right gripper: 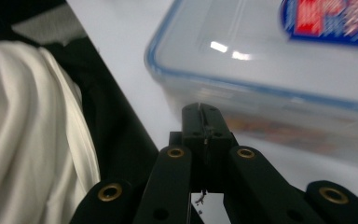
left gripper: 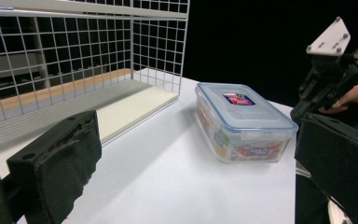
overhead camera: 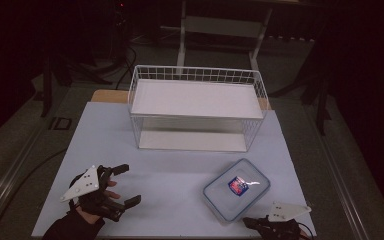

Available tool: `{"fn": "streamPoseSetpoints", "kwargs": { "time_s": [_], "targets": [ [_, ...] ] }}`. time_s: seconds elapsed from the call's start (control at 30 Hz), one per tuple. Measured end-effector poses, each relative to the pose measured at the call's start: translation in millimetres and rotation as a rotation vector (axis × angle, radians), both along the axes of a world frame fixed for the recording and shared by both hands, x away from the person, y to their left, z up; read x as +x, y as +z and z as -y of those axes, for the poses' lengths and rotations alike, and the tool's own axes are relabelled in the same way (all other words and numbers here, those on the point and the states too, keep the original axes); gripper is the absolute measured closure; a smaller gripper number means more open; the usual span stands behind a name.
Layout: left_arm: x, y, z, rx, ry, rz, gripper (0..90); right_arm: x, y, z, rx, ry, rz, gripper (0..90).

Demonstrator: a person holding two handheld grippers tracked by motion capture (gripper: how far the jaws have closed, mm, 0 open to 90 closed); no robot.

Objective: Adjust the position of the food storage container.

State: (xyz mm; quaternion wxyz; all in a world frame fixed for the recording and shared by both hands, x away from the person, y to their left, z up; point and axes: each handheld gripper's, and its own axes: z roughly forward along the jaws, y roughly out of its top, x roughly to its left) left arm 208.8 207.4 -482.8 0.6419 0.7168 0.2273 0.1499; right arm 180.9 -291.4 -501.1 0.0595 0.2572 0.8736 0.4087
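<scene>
A clear plastic food box (overhead camera: 236, 189) with a blue-rimmed lid and a red and blue label lies flat on the white table (overhead camera: 170, 200), front right. My right gripper (overhead camera: 252, 222) sits at the table's front edge just short of the box's near corner. Its jaws are shut with nothing between them, as the right gripper view shows (right gripper: 204, 114), and the box (right gripper: 279, 70) is close ahead. My left gripper (overhead camera: 127, 185) rests front left, open wide and empty. In the left gripper view (left gripper: 196, 163) it faces the box (left gripper: 242, 119), with the right gripper (left gripper: 303, 109) beyond.
A white wire basket (overhead camera: 197, 107) with a solid shelf and an open front stands at the table's back centre; its mesh side (left gripper: 74, 60) is also in view. A metal frame (overhead camera: 220, 30) stands on the dark floor behind. A white garment (right gripper: 28, 140) hangs by the front edge.
</scene>
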Motion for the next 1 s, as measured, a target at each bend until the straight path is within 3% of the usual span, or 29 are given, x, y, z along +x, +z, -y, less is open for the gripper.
{"fn": "streamPoseSetpoints", "kwargs": {
  "time_s": [0.1, 0.47, 1.0],
  "targets": [
    [-0.3, 0.1, 0.5, 0.002, -0.004, 0.0, 0.5, 3.5, -7.5, -4.6, -0.044, 0.001, -0.016, 89.8],
    [0.3, -0.2, 0.9, 0.006, -0.004, -0.002, 0.5, 15.6, -16.9, -20.4, -0.113, 0.017, -0.029, 89.9],
    [0.2, -0.7, 1.1, 0.019, -0.002, 0.004, 0.5, 38.9, -19.7, -69.3, -0.139, 0.106, -0.007, 90.0]
  ]
}}
